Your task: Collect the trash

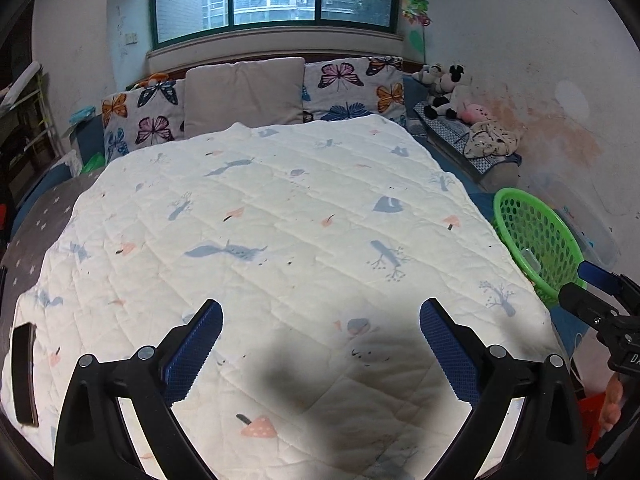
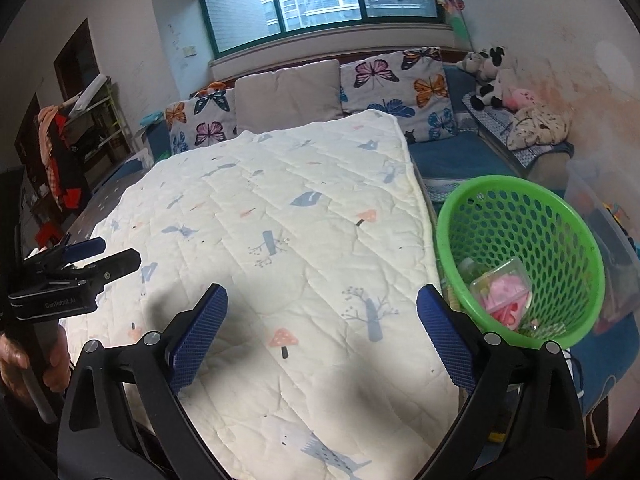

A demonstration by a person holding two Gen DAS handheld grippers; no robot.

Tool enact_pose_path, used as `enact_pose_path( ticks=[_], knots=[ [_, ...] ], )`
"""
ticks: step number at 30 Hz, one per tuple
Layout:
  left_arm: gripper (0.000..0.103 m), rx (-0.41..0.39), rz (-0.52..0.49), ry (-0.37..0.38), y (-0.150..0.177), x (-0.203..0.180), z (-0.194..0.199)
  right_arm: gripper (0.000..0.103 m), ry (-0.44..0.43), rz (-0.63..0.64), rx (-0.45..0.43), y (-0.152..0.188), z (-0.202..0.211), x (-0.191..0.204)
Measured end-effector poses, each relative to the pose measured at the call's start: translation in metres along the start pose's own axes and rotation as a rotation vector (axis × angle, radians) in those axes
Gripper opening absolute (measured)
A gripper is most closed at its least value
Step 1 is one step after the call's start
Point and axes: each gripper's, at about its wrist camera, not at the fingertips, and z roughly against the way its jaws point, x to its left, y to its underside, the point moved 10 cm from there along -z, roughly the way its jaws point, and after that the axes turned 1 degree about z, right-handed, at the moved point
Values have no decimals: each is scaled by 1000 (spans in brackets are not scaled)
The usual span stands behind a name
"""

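Observation:
A green perforated basket [image 2: 560,248] stands at the right edge of the bed. It holds a clear plastic packet with pink contents [image 2: 502,294] and other small wrappers. My right gripper [image 2: 322,300] hovers open over the white printed quilt [image 2: 280,208], just left of the basket, with nothing between its fingers. My left gripper [image 1: 320,316] is also open and empty above the quilt [image 1: 280,220]. The basket [image 1: 536,236] shows at its right, with the right gripper [image 1: 592,284] beside it. In the right wrist view, the left gripper [image 2: 100,256] sits at the far left, held by a hand [image 2: 54,360].
A dark flat object [image 1: 24,372] lies at the quilt's left edge. Butterfly pillows [image 1: 352,88] and a beige cushion [image 1: 244,94] line the head of the bed. Plush toys [image 2: 492,80] and a crumpled cloth [image 2: 536,126] sit far right. A clear storage bin [image 2: 592,196] stands behind the basket.

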Motion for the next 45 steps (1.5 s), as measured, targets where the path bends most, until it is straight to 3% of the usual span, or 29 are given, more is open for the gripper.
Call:
enact_pose_path(
  ticks=[45],
  knots=[
    [96,-2,2,-16,7,1,0,95,1,-7,25,6,-11,-3]
  ],
)
